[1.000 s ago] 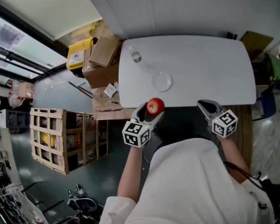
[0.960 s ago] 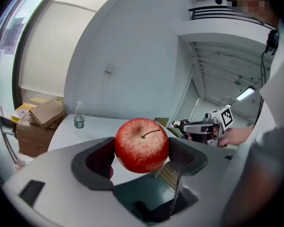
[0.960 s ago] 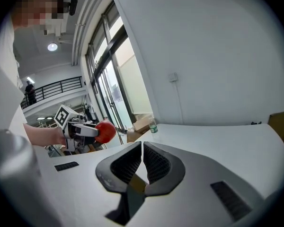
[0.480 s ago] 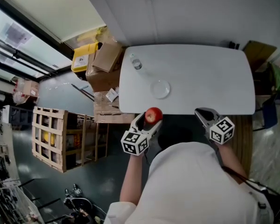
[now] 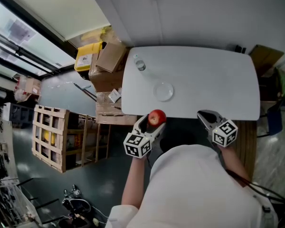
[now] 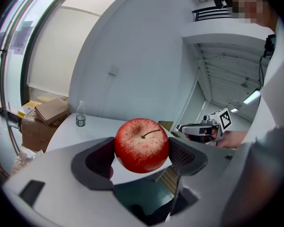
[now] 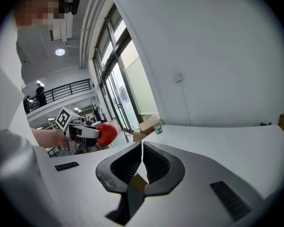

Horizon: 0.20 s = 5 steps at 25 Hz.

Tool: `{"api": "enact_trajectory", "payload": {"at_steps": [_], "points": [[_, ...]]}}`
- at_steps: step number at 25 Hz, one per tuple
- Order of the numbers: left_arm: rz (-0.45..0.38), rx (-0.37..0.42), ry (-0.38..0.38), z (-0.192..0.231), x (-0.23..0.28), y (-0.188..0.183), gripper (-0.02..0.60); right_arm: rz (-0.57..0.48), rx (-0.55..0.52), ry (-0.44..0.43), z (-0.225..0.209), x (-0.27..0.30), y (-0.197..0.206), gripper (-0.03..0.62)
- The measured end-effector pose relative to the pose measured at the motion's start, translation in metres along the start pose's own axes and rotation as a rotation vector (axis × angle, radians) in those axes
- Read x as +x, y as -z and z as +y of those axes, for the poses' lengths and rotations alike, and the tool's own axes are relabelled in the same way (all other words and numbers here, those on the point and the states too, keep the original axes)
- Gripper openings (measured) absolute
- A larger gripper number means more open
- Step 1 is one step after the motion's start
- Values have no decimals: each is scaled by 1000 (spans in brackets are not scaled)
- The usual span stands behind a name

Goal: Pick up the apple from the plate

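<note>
1. Hardly anything has shifted in the last half-second. Over the full second both grippers have dropped slightly lower in the head view, and the fruit now sits just off the table's near edge rather than over it.
2. Nearest the camera is the person's white shirt (image 5: 199, 189), with a bare forearm (image 5: 135, 184) reaching forward to the left gripper (image 5: 152, 121).
3. That gripper's marker cube (image 5: 137, 145) sits just behind its jaws, and the right gripper (image 5: 204, 115) carries its own marker cube (image 5: 224, 133).
4. The left gripper's dark grey ribbed pads (image 6: 102, 157) are clamped on either side of the round red apple (image 6: 142, 144). The apple is held stem up, in the air and clear of the table.
5. The right gripper's dark ribbed pads (image 7: 128, 164) are pressed together with nothing between them. It hovers near the table's front edge, well apart from the apple.
6. Beyond both grippers lies the white rounded-corner table (image 5: 204, 80).
7. A small round clear glass plate (image 5: 164, 91) rests on the table a little past the apple, with nothing on it.
8. Farther back, near the table's far left corner, a small clear plastic water bottle (image 5: 139, 63) stands upright.
9. Off the table's left side are stacked brown cardboard boxes (image 5: 110, 56), a yellow box (image 5: 88, 56) and a slatted wooden crate (image 5: 50, 137) on the floor.
</note>
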<state>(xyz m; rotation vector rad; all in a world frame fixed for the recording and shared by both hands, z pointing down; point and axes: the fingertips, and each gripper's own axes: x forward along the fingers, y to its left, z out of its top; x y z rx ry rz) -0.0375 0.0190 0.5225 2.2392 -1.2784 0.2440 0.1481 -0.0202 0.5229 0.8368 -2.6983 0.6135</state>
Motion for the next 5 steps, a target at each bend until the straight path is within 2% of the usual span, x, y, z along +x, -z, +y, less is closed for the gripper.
{"api": "enact_trajectory", "payload": {"at_steps": [5], "points": [[-6, -9, -5, 0, 2, 0, 356, 2, -2, -5, -2, 0, 1, 37]]}}
